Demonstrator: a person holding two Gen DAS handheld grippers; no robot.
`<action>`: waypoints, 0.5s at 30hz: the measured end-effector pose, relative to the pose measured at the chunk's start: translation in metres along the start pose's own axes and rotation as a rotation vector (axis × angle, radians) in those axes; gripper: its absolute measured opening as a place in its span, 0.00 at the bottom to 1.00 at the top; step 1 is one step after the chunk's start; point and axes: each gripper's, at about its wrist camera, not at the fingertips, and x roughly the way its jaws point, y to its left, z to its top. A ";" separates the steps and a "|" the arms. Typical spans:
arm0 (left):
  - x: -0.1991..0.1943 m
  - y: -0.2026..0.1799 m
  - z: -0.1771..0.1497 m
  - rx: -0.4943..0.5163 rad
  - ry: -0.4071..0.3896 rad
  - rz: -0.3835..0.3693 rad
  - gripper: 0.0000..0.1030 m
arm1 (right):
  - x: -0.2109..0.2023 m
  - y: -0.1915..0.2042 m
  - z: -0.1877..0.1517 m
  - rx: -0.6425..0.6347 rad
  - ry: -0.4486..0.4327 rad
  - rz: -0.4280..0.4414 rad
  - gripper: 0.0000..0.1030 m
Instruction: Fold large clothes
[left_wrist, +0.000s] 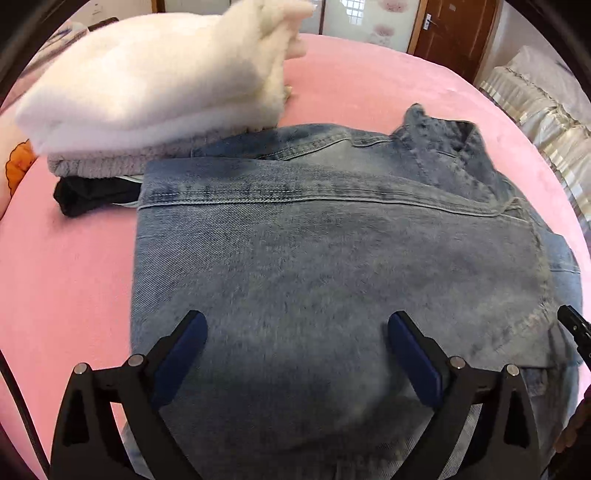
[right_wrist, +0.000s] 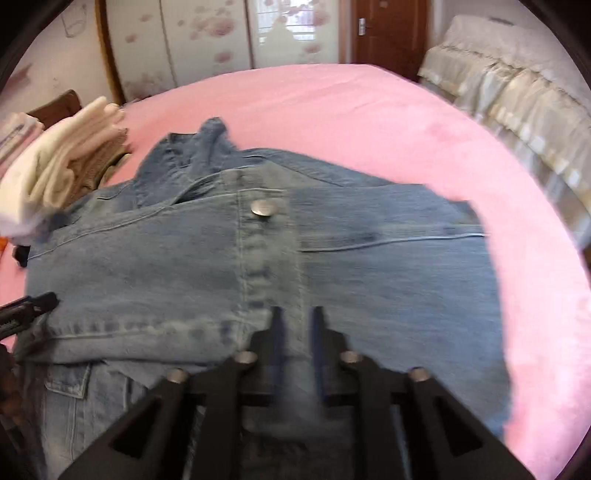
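A blue denim jacket (left_wrist: 332, 258) lies folded on the pink bed sheet (left_wrist: 66, 277), collar at the far side. My left gripper (left_wrist: 295, 317) hovers over its near part, jaws spread wide with nothing between them. In the right wrist view the jacket (right_wrist: 166, 258) shows its button band and a metal button (right_wrist: 263, 207). My right gripper (right_wrist: 297, 312) stands over the band near the front edge, jaws only a narrow gap apart, and no cloth looks pinched between them. A finger of the left gripper (right_wrist: 33, 306) pokes in at the left edge.
A stack of folded clothes sits at the jacket's far left: a white fluffy piece (left_wrist: 147, 74) on a grey knit (left_wrist: 103, 162), with a black garment (left_wrist: 85, 194) beside it. Cream ruffled bedding (right_wrist: 517, 92) runs along the right. A brown door (right_wrist: 388, 33) stands behind the bed.
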 end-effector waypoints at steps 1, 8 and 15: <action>-0.007 0.000 -0.002 0.002 -0.005 -0.012 0.95 | -0.005 -0.001 0.000 0.023 0.007 0.016 0.25; -0.092 -0.018 -0.018 0.068 -0.102 -0.013 0.95 | -0.076 0.018 -0.011 0.025 -0.041 0.058 0.25; -0.195 -0.030 -0.050 0.097 -0.192 -0.065 0.95 | -0.182 0.029 -0.028 -0.017 -0.178 0.099 0.27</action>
